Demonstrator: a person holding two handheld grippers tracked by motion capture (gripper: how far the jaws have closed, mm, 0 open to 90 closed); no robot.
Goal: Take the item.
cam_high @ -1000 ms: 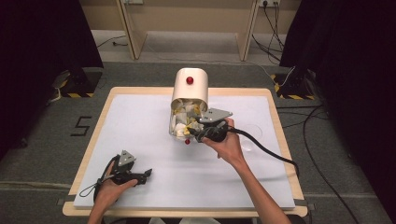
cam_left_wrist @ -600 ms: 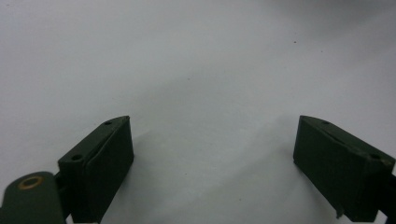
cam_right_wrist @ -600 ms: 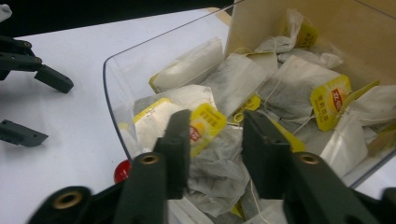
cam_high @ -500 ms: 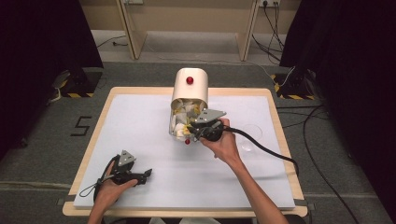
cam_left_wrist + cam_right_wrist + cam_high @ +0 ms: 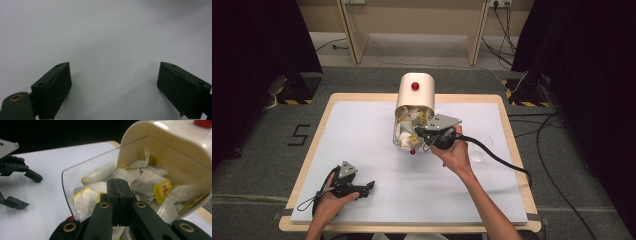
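Note:
A cream container (image 5: pixel 414 92) with a red knob lies at the middle back of the table. Its clear drawer (image 5: pixel 401 136) stands open toward me, full of tea bags (image 5: pixel 147 182) with yellow tags. My right gripper (image 5: pixel 419 134) reaches into the drawer from the right. Its jaws (image 5: pixel 119 192) are pressed together over the bags, and a thin tea bag string (image 5: pixel 136 183) runs from between them. My left gripper (image 5: pixel 367 187) rests on the white mat at the front left, wide open (image 5: pixel 113 85) with nothing between its fingers.
The white mat (image 5: pixel 362 135) covers the wooden table (image 5: pixel 319 130). The right gripper's black cable (image 5: pixel 502 160) trails off to the right edge. A small red knob (image 5: pixel 412 151) sits at the drawer's front. Dark curtains and floor cables surround the table.
My right gripper has moved a little left, further into the open drawer. The left gripper has stayed where it was.

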